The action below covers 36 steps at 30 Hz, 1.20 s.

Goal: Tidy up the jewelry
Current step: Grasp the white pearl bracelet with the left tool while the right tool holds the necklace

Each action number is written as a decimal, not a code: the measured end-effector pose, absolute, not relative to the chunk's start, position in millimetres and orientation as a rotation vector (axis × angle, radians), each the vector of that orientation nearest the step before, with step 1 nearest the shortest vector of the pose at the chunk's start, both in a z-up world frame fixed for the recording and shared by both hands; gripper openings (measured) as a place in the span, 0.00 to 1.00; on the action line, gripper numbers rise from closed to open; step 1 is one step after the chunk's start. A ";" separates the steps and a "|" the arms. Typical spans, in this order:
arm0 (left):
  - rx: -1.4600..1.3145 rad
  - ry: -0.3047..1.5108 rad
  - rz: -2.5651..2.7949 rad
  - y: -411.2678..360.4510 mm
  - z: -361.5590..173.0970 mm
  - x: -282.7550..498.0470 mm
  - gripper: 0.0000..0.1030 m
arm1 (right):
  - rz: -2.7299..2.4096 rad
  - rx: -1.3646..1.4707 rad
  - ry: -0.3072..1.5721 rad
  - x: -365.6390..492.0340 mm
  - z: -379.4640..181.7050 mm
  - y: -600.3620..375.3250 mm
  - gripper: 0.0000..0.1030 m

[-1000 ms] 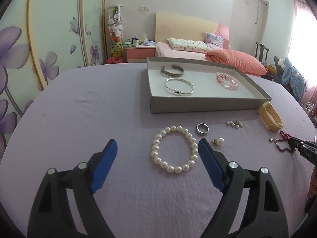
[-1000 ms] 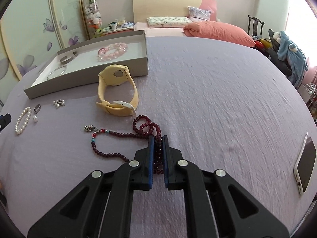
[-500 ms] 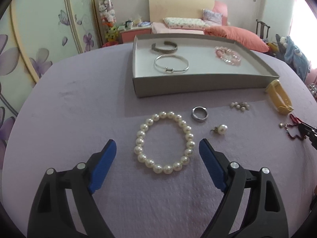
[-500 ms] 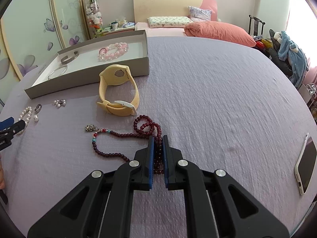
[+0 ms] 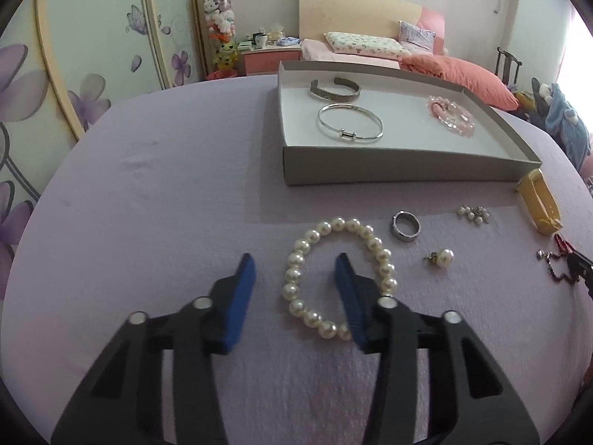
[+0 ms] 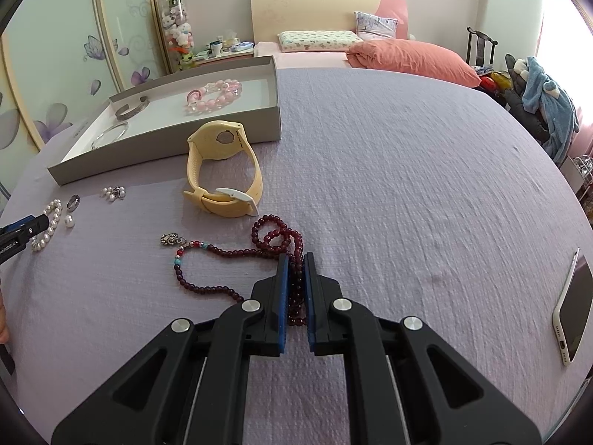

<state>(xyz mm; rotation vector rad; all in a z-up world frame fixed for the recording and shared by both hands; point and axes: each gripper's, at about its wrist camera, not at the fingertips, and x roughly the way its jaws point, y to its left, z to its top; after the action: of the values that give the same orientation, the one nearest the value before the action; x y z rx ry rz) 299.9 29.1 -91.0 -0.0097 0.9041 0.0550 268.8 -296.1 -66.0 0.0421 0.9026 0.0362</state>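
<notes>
A white pearl bracelet [image 5: 337, 224] lies on the purple cloth. My left gripper [image 5: 294, 263] is down over it and its jaws are closing. One finger is inside the loop, the other outside, and the near-left run of pearls sits between them untouched. My right gripper [image 6: 296, 259] is shut on a dark red bead necklace [image 6: 222, 250] that trails left across the cloth. The grey tray [image 5: 407, 170] behind holds a silver bangle [image 5: 350, 124], a silver cuff [image 5: 335, 89] and a pink bead bracelet [image 5: 450, 113].
A silver ring [image 5: 406, 225], a pearl earring [image 5: 443, 257] and a small pearl cluster [image 5: 474, 214] lie right of the pearl bracelet. A yellow watch [image 6: 222, 170] stands before the tray's corner. A phone [image 6: 574, 311] lies at the far right.
My left gripper has moved in and down onto the pearl bracelet, and its jaws have narrowed from wide around it to astride its left side. The right gripper has not moved.
</notes>
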 end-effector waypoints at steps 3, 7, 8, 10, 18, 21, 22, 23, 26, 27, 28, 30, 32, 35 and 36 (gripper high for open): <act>0.006 0.906 0.051 27.0 -91.0 296.5 0.39 | 0.037 0.043 0.903 268.8 -66.0 -295.9 0.09; 0.007 0.906 0.042 26.7 -90.6 293.0 0.38 | 0.037 0.044 0.903 269.1 -65.9 -296.1 0.09; 0.007 0.905 0.038 26.3 -90.4 291.7 0.32 | 0.037 0.043 0.903 269.0 -65.9 -296.2 0.09; 0.009 0.899 0.017 24.5 -90.0 289.2 0.10 | 0.037 0.043 0.903 269.2 -65.9 -295.8 0.09; -0.042 0.882 -0.030 29.1 -88.3 281.5 0.09 | 0.039 0.047 0.903 268.8 -65.7 -295.7 0.09; -0.038 0.846 -0.049 26.3 -83.3 273.2 0.09 | 0.039 0.048 0.903 268.8 -65.6 -296.3 0.09; -0.036 0.833 -0.055 25.3 -80.8 270.6 0.09 | 0.040 0.048 0.903 268.8 -65.7 -296.4 0.09; -0.040 0.823 -0.064 24.8 -78.4 268.5 0.09 | 0.040 0.048 0.903 268.8 -65.7 -296.5 0.09; -0.061 0.786 -0.088 25.5 -68.9 262.0 0.09 | 0.042 0.053 0.902 268.7 -65.2 -296.3 0.09; -0.067 0.771 -0.094 25.4 -64.9 259.2 0.09 | 0.045 0.055 0.902 268.4 -64.8 -296.8 0.09; -0.072 0.759 -0.099 25.3 -61.7 257.2 0.09 | 0.048 0.055 0.901 268.3 -64.6 -296.3 0.09; -0.081 0.729 -0.111 25.4 -53.6 252.2 0.09 | 0.053 0.057 0.901 268.4 -64.6 -296.2 0.09; -0.092 0.699 -0.125 25.4 -45.3 247.1 0.09 | 0.056 0.057 0.901 268.6 -64.7 -295.4 0.09; -0.101 0.663 -0.135 24.0 -34.2 242.6 0.09 | 0.058 0.062 0.901 268.1 -64.8 -297.9 0.09; -0.105 0.656 -0.139 24.0 -31.2 242.5 0.09 | 0.059 0.063 0.901 268.3 -64.8 -298.1 0.08</act>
<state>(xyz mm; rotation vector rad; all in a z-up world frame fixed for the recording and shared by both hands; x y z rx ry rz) 242.5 24.0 -31.2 -0.1048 0.6562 -0.1389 268.3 -298.1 -64.8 0.0631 0.9007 0.0590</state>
